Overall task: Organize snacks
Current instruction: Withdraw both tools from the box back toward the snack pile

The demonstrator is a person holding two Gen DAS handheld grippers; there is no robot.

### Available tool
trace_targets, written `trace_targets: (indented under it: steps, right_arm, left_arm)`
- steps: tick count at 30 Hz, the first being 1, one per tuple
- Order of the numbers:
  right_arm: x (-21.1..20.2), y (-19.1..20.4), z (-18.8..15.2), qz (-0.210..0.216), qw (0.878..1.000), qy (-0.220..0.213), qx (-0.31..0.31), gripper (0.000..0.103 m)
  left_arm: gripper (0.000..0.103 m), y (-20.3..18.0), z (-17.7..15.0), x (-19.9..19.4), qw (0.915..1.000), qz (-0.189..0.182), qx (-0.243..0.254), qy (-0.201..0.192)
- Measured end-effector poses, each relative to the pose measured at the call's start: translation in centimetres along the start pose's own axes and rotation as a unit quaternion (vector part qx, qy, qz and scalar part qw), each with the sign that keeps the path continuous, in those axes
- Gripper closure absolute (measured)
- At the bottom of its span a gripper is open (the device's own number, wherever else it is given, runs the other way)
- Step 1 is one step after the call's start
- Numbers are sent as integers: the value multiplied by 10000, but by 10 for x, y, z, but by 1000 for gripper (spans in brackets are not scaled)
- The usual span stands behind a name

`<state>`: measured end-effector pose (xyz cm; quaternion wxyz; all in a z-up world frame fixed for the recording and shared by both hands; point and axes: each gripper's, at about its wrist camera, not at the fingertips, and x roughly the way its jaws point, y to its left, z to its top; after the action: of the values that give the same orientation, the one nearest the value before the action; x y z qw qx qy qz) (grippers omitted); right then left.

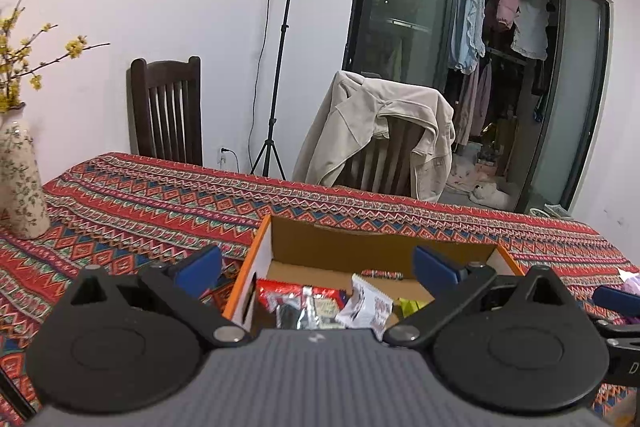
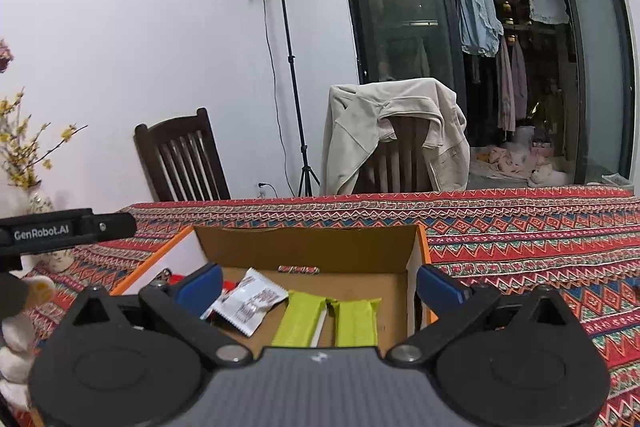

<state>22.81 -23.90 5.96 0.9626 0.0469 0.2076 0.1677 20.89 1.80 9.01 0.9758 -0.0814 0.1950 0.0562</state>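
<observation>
An open cardboard box (image 1: 344, 239) with orange edges sits on the patterned tablecloth. Inside lie a red packet (image 1: 280, 293), a white packet (image 1: 366, 307) with red print, and a small red-patterned candy (image 1: 382, 274) near the far wall. My left gripper (image 1: 318, 269) hangs open above the box's near side, nothing between its blue pads (image 1: 200, 267). In the right wrist view the same box (image 2: 312, 247) holds the white packet (image 2: 252, 301), two green bars (image 2: 304, 319) and the candy (image 2: 298, 269). My right gripper (image 2: 318, 285) is open above them, empty.
Two dark wooden chairs (image 1: 168, 111) stand behind the table, one draped with a beige jacket (image 1: 380, 131). A flowered vase (image 1: 20, 183) with yellow blossoms sits at the far left. A light stand (image 1: 276, 67) is by the wall. The left gripper's body (image 2: 60, 227) shows at left.
</observation>
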Motion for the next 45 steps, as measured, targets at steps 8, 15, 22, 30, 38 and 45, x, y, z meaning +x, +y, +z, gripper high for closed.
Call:
trace_targets:
  steps: [8, 15, 22, 30, 38, 45]
  right_arm:
    - [-39, 11, -23, 21, 9998, 113, -166, 0]
    - [-61, 21, -51, 33, 9993, 303, -238, 0]
    - [-77, 25, -78, 3, 9985, 469, -270, 0]
    - [-97, 27, -101, -156, 9977, 569, -340, 0]
    - [-102, 23, -123, -219, 9946, 938, -397, 0]
    - [-98, 24, -129, -205, 9936, 1061, -323, 0]
  left_arm:
    - [0, 12, -21, -39, 9999, -56, 90, 84]
    - [0, 26, -52, -64, 9996, -94, 141, 218]
    - [0, 43, -77, -80, 9995, -83, 30, 316]
    - [0, 58, -104, -96, 9991, -36, -57, 425]
    - [0, 69, -120, -102, 9981, 105, -140, 586]
    - [0, 76, -123, -100, 9972, 138, -220, 695]
